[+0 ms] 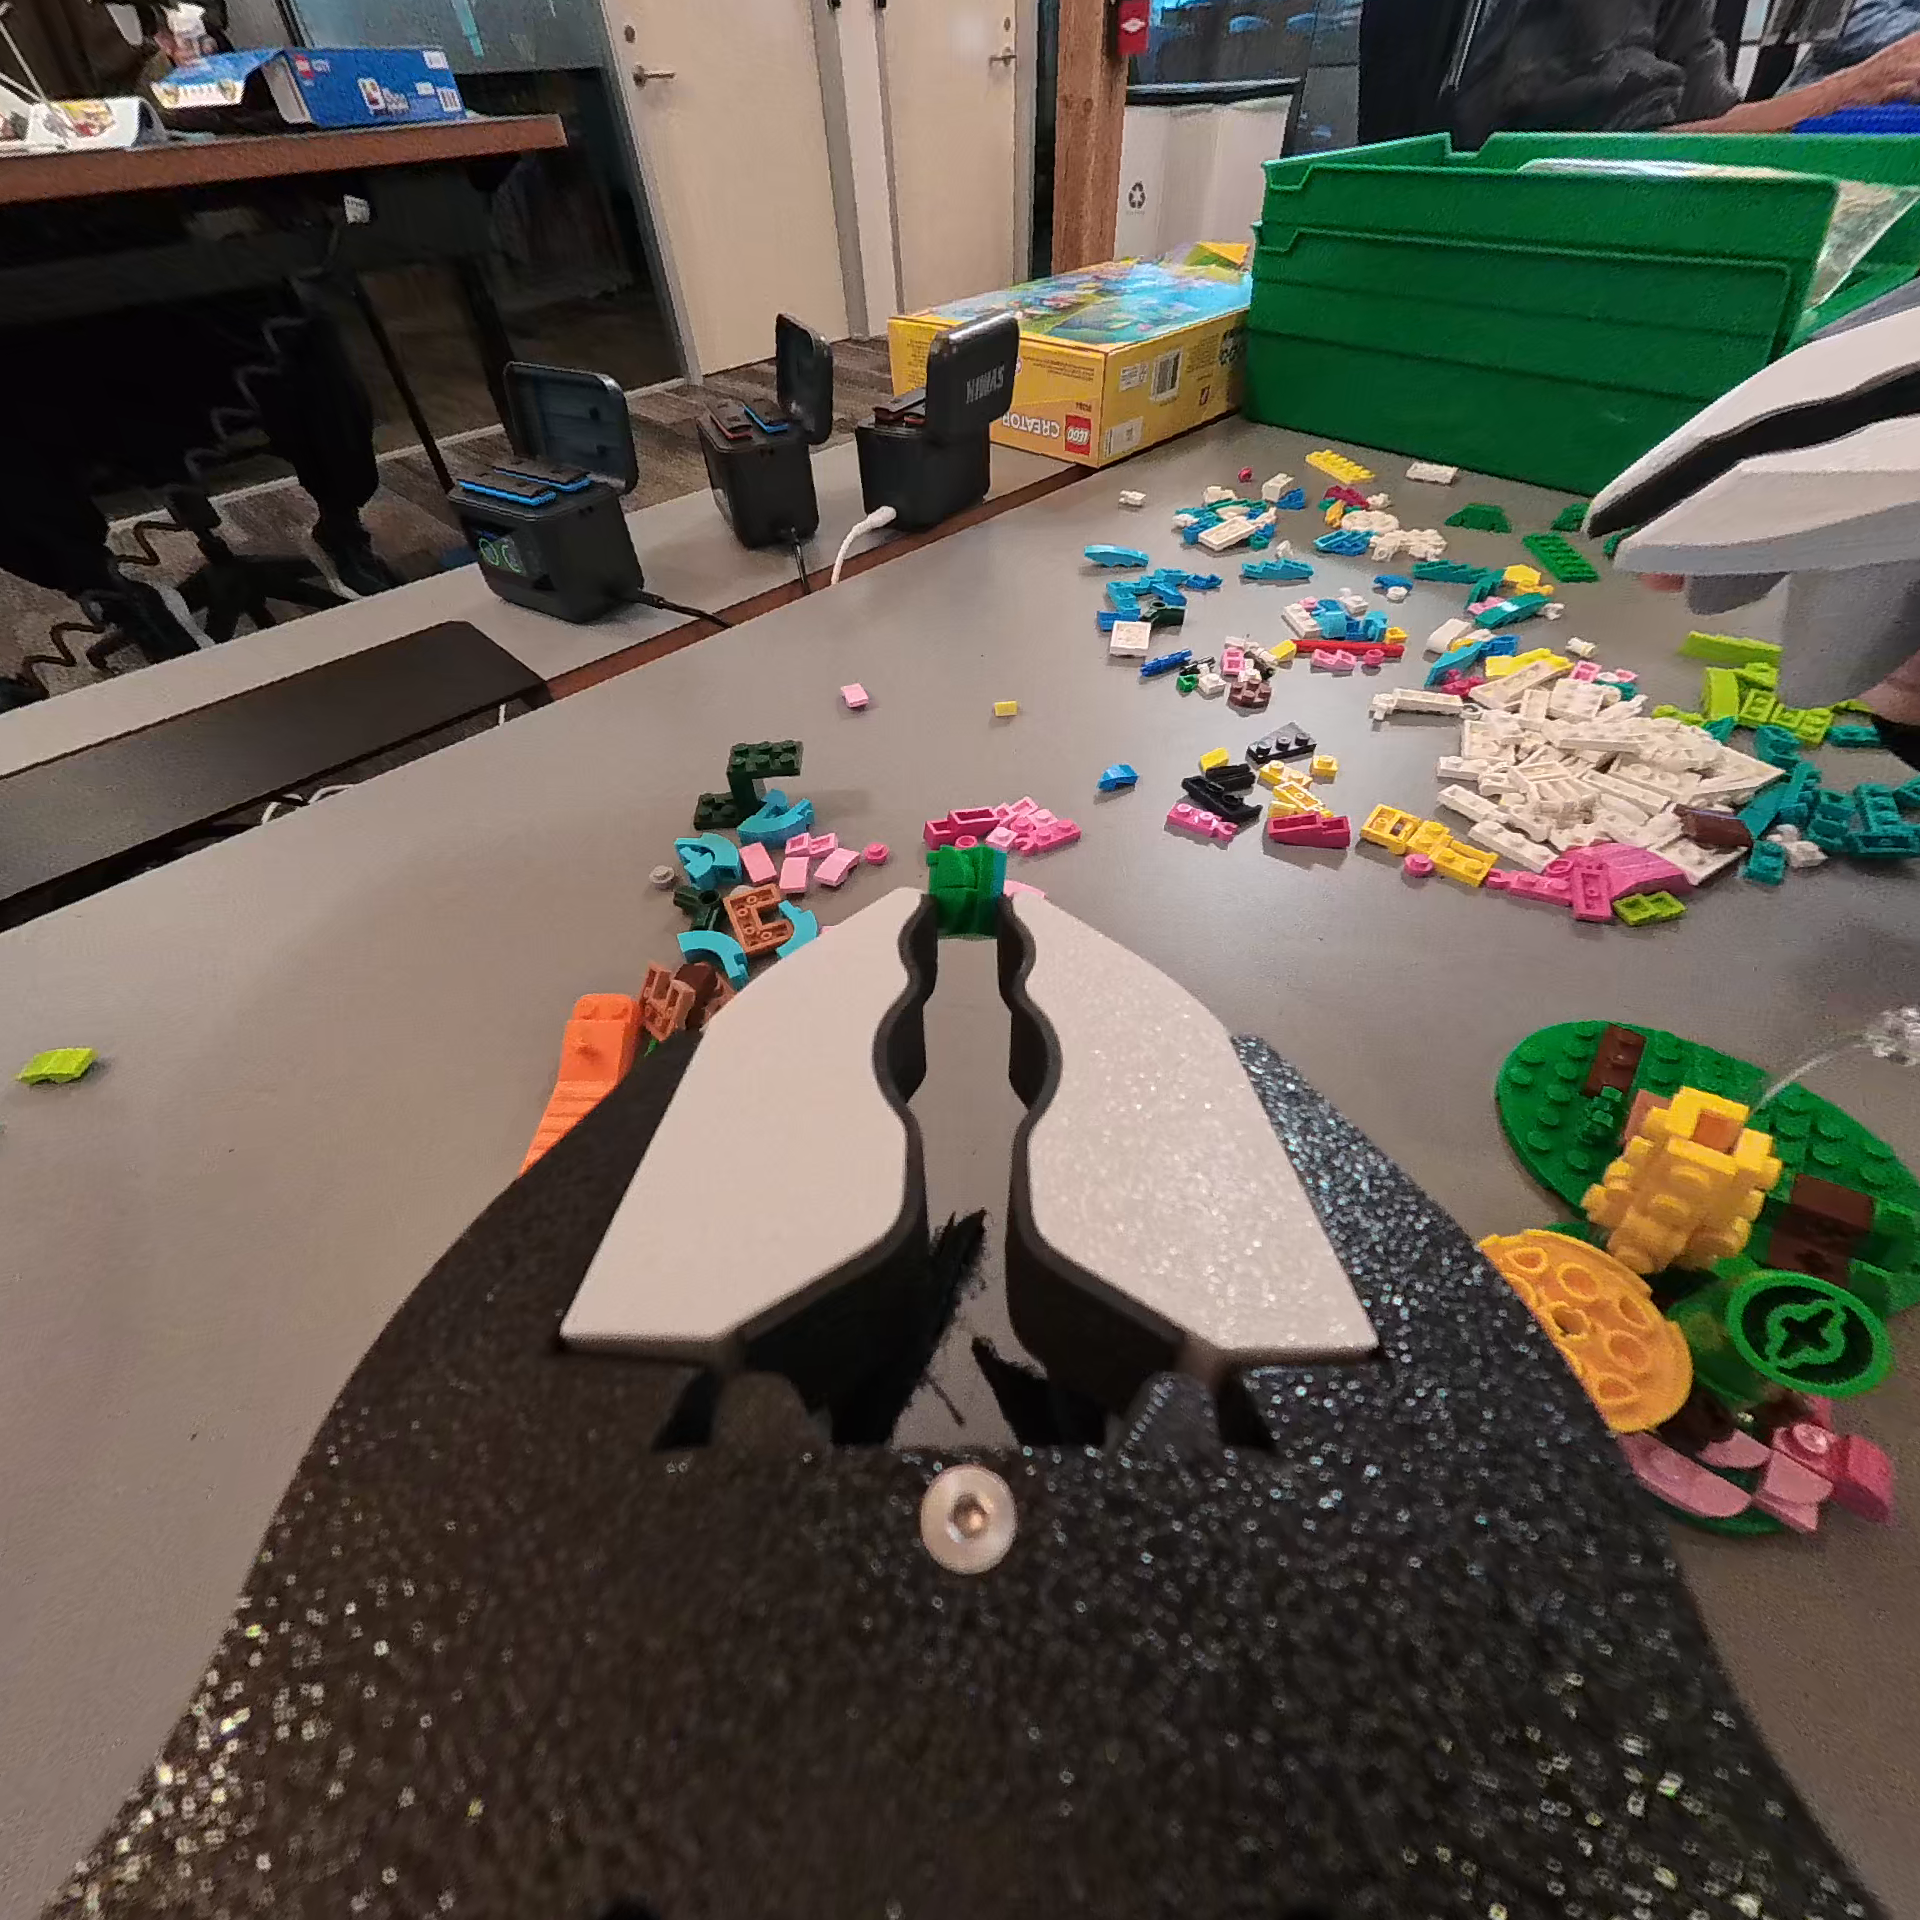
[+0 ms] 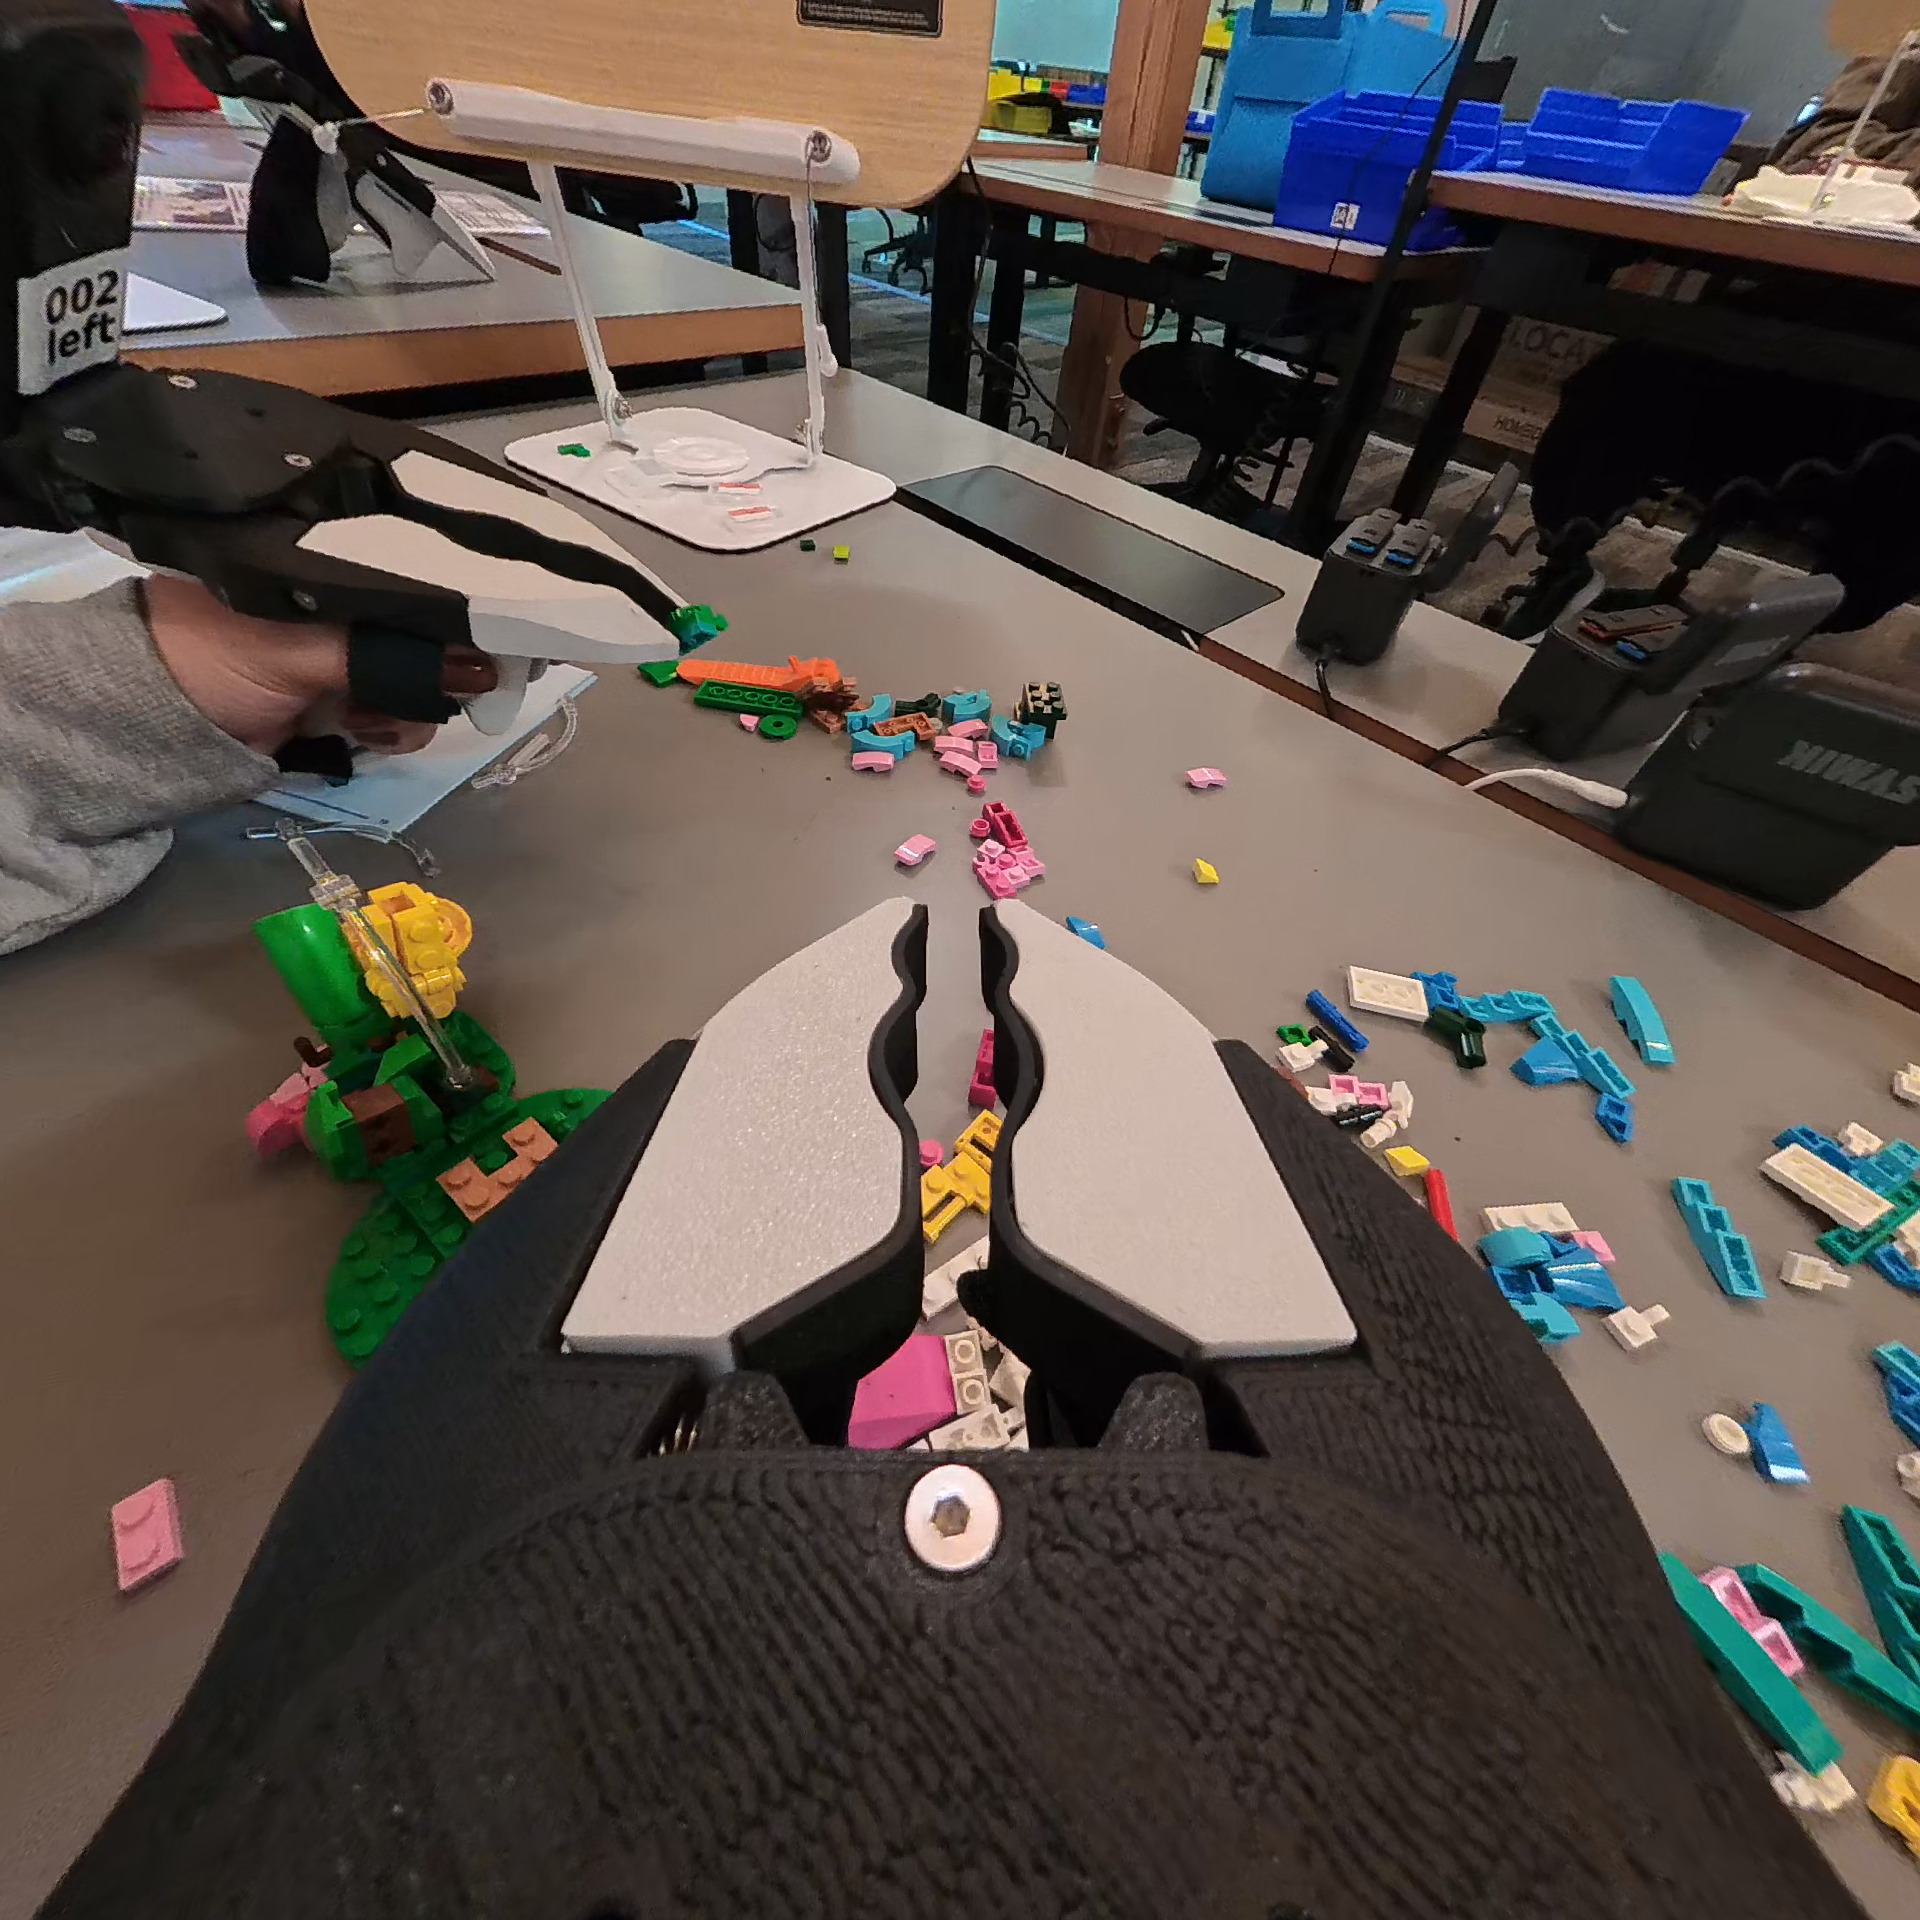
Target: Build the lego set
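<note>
My left gripper [image 1: 966, 902] is shut on a small green and teal brick piece [image 1: 968, 883], held above the grey table [image 1: 312, 1195]. The right wrist view shows it too, with the piece [image 2: 698, 623] pinched at the fingertips of the left gripper [image 2: 675, 623], over an orange piece [image 2: 748, 670]. My right gripper [image 2: 953, 920] is open with a narrow gap and nothing between its pads. It hovers over loose yellow, pink and white bricks [image 2: 961, 1174]. A partly built model with a yellow figure [image 1: 1683, 1174] on a round green plate [image 1: 1548, 1081] stands to the right of my left gripper.
Loose bricks lie in piles: pink ones [image 1: 1003, 826], teal, brown and pink ones [image 1: 748, 883], white ones [image 1: 1590, 758]. Stacked green trays [image 1: 1507, 312], a yellow box [image 1: 1091, 384] and black charger cases [image 1: 551, 520] line the far edge. A white stand [image 2: 707, 468] sits at the back. There is about 15 centimeters between the tips of the two grippers.
</note>
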### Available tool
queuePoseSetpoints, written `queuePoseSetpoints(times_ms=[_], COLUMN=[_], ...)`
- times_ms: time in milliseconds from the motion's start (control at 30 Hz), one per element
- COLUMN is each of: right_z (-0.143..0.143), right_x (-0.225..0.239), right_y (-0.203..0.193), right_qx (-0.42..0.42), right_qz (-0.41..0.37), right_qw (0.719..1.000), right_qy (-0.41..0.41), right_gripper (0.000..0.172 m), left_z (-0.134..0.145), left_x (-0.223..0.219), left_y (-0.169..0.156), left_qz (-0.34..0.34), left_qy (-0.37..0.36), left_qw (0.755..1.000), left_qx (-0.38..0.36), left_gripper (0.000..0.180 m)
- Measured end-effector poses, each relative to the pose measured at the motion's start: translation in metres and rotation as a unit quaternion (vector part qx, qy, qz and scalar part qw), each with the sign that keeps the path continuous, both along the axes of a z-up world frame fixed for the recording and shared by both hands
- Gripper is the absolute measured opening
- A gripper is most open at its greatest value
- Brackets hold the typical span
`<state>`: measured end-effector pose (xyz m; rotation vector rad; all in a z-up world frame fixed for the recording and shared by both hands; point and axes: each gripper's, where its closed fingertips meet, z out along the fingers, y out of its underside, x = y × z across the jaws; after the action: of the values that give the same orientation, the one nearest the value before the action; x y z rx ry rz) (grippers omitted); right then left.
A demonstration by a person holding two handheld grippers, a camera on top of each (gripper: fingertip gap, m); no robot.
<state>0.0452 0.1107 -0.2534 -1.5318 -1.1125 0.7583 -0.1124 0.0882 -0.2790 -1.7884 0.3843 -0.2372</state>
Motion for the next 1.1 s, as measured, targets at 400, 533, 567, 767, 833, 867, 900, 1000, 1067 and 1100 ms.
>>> queuePoseSetpoints(times_ms=[400, 533, 567, 767, 833, 867, 900, 1000, 1067, 1100], right_z=[-0.002, -0.003, -0.004, -0.004, 0.0, 0.004, 0.009, 0.027, 0.037, 0.042], right_x=[-0.002, -0.003, -0.003, -0.003, -0.005, -0.006, -0.008, -0.014, -0.017, -0.019], right_y=[-0.001, -0.001, -0.002, -0.002, -0.006, -0.01, -0.017, -0.044, -0.062, -0.069], right_qx=[0.002, 0.002, 0.003, 0.004, 0.006, 0.008, 0.009, 0.011, 0.008, 0.004], right_qz=[0.003, 0.004, 0.004, 0.005, 0.018, 0.032, 0.053, 0.13, 0.174, 0.19], right_qw=[1.0, 1.0, 1.0, 1.0, 1.0, 0.999, 0.998, 0.988, 0.979, 0.975], right_qy=[-0.006, -0.009, -0.01, -0.01, 0.0, 0.012, 0.027, 0.078, 0.102, 0.115], right_gripper=[0.008, 0.008, 0.008, 0.008, 0.008, 0.009, 0.009, 0.012, 0.012, 0.012], left_z=[0.0, 0.0, 0.0, 0.004, 0.017, 0.027, 0.038, 0.064, 0.074, 0.078], left_x=[0.001, 0.002, 0.002, 0.003, 0.012, 0.02, 0.031, 0.055, 0.068, 0.074], left_y=[-0.002, -0.002, -0.003, -0.004, -0.01, -0.016, -0.025, -0.049, -0.06, -0.066], left_qz=[-0.005, -0.006, -0.006, -0.013, -0.045, -0.071, -0.106, -0.183, -0.217, -0.233], left_qy=[-0.004, -0.004, -0.004, -0.005, -0.006, -0.007, -0.01, -0.017, -0.018, -0.019], left_qw=[1.0, 1.0, 1.0, 1.0, 0.998, 0.994, 0.987, 0.965, 0.954, 0.948], left_qx=[0.001, 0.001, 0.001, 0.013, 0.054, 0.083, 0.117, 0.187, 0.206, 0.215], left_gripper=[0.011, 0.011, 0.011, 0.011, 0.011, 0.011, 0.011, 0.011, 0.011, 0.011])
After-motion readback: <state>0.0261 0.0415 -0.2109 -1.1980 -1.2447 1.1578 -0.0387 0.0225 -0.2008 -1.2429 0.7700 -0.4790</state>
